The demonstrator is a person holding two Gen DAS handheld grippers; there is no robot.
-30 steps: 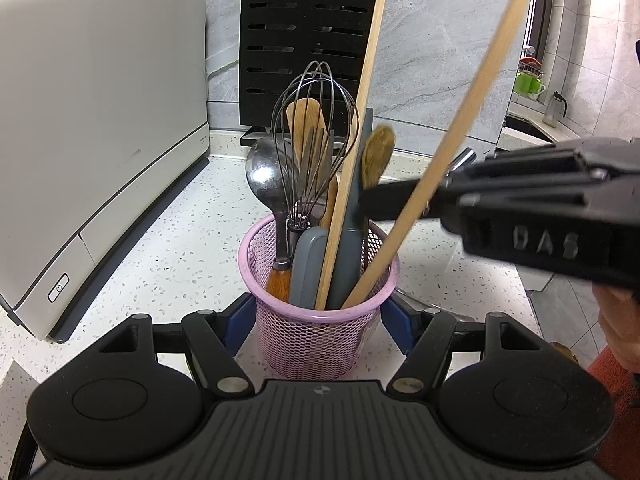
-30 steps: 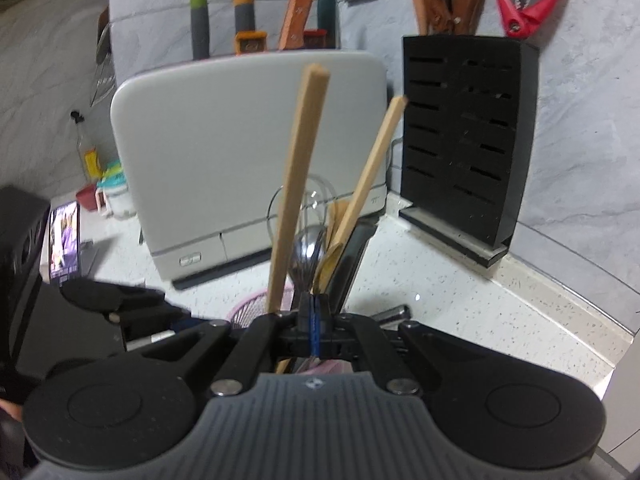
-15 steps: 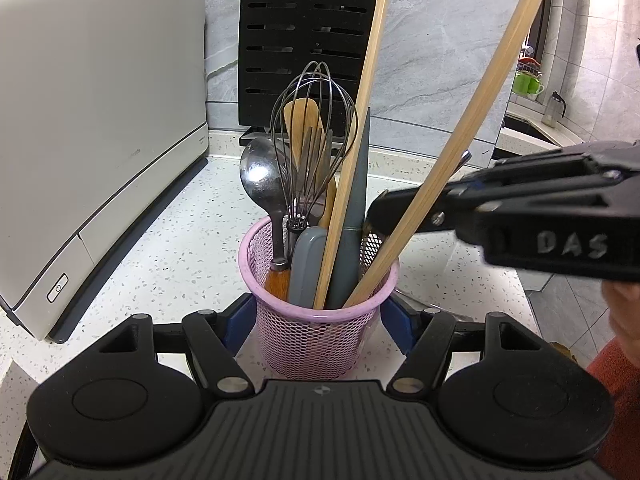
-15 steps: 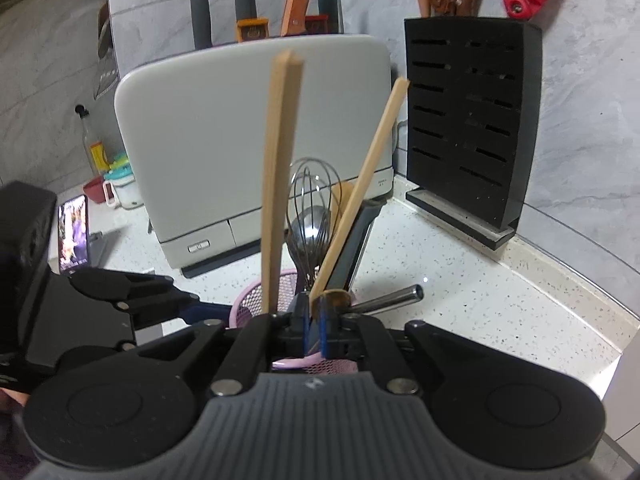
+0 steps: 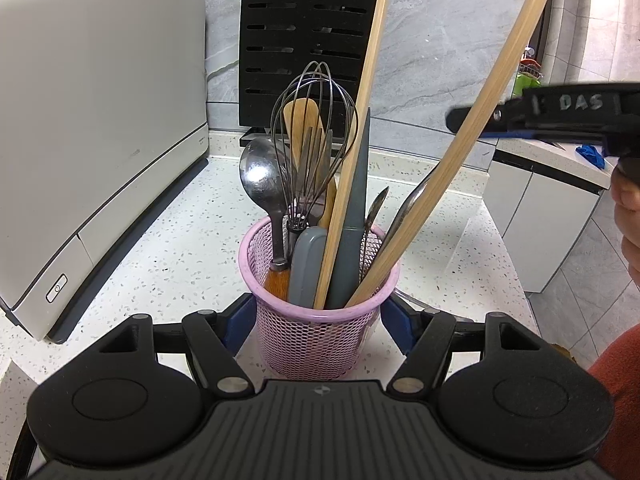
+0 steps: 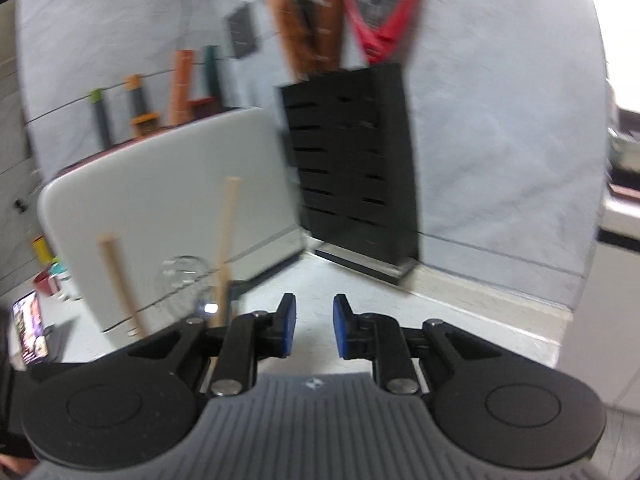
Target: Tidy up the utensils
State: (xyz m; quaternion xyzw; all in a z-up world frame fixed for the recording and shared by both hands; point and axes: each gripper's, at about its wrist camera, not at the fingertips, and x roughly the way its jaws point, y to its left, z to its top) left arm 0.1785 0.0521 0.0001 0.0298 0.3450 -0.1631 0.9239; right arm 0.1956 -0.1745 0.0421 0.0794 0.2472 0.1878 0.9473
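A pink mesh basket (image 5: 320, 328) stands on the speckled counter, and my left gripper (image 5: 318, 316) is shut on its sides with the blue pads. It holds a whisk (image 5: 312, 136), a steel spoon (image 5: 260, 180), a wooden spatula, a grey knife and two long wooden sticks. The right-hand stick (image 5: 460, 160) leans free on the basket's right rim. My right gripper (image 5: 460, 116) hovers at the upper right, behind that stick. In the blurred right wrist view its jaws are opening, with nothing between the pads (image 6: 315, 328). The sticks (image 6: 226, 240) are off to its left.
A white appliance (image 5: 100, 120) fills the left side. A black knife block (image 5: 308, 52) stands against the marble wall behind the basket, also in the right wrist view (image 6: 352, 168). The counter ends at the right, where a hand (image 5: 628, 220) shows.
My right gripper has let go of the long wooden stick, opened, and pulled away to the right and upward. The stick stays leaning in the basket. The left gripper and basket have not moved.
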